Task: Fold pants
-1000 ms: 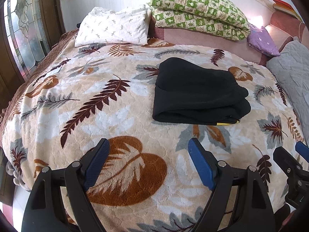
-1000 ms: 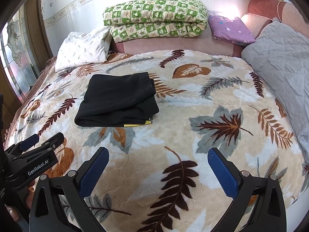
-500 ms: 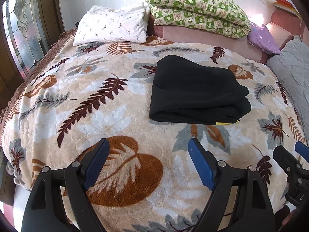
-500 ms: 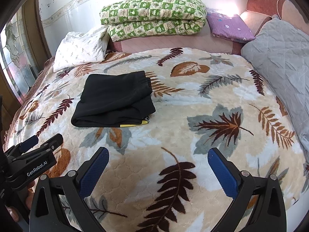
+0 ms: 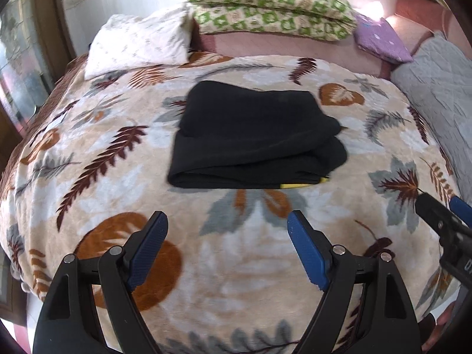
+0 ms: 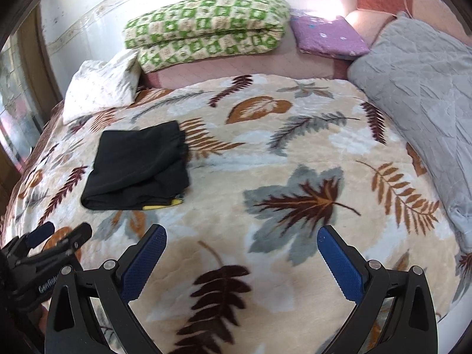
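The black pants (image 5: 253, 138) lie folded into a compact stack on the leaf-patterned blanket (image 5: 88, 153), with a yellow strip showing at the near right edge. They also show in the right wrist view (image 6: 138, 171), left of centre. My left gripper (image 5: 227, 230) is open and empty, hovering near the bed's front edge, short of the pants. My right gripper (image 6: 242, 242) is open and empty, to the right of the pants and apart from them. Each gripper's tip shows at the edge of the other's view.
A white pillow (image 5: 141, 41), a folded green checked quilt (image 5: 271, 8) and a purple cushion (image 5: 380, 38) lie at the head of the bed. A grey quilted cover (image 6: 421, 88) lies along the right side. A window (image 5: 20, 59) is at the left.
Both grippers have drifted, the views shifting and blurring; the right view has swung right so the pants sit further left. The pants have not moved. Both grippers stay open.
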A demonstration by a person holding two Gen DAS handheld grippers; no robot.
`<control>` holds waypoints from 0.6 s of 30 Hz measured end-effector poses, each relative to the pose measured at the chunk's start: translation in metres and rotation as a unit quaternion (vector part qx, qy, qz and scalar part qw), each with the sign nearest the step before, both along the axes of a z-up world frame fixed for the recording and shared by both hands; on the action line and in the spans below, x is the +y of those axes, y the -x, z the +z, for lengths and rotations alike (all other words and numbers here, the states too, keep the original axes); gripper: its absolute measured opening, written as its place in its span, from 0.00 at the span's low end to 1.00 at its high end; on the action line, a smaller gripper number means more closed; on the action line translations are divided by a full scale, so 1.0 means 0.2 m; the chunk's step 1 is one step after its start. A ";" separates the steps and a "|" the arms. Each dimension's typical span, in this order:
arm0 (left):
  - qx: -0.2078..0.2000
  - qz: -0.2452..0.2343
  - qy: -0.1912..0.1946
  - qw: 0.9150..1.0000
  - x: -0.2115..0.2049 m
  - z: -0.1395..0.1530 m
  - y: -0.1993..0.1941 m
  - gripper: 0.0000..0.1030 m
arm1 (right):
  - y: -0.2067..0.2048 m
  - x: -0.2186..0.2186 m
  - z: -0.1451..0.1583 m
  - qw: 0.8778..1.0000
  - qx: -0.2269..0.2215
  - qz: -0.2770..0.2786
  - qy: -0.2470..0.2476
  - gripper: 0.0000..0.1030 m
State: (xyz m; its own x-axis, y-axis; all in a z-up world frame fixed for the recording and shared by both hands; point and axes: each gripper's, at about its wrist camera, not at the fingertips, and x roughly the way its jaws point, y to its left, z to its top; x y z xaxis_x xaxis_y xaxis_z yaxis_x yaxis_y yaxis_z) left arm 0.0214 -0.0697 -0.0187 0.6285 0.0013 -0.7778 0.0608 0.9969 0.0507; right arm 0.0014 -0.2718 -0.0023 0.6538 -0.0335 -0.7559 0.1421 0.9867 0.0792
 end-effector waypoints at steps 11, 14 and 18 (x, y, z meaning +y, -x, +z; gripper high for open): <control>0.013 -0.040 -0.007 0.999 -0.28 -0.03 -0.05 0.81 | -0.03 -0.29 -0.04 0.999 0.009 -0.046 -0.006 1.00; 0.017 -0.038 0.001 0.999 -0.32 -0.04 -0.06 0.81 | -0.04 -0.34 -0.07 0.998 0.014 -0.053 -0.008 1.00; 0.038 -0.039 0.026 0.998 -0.47 -0.06 -0.11 0.81 | -0.11 -0.42 -0.12 0.997 0.029 -0.068 0.014 1.00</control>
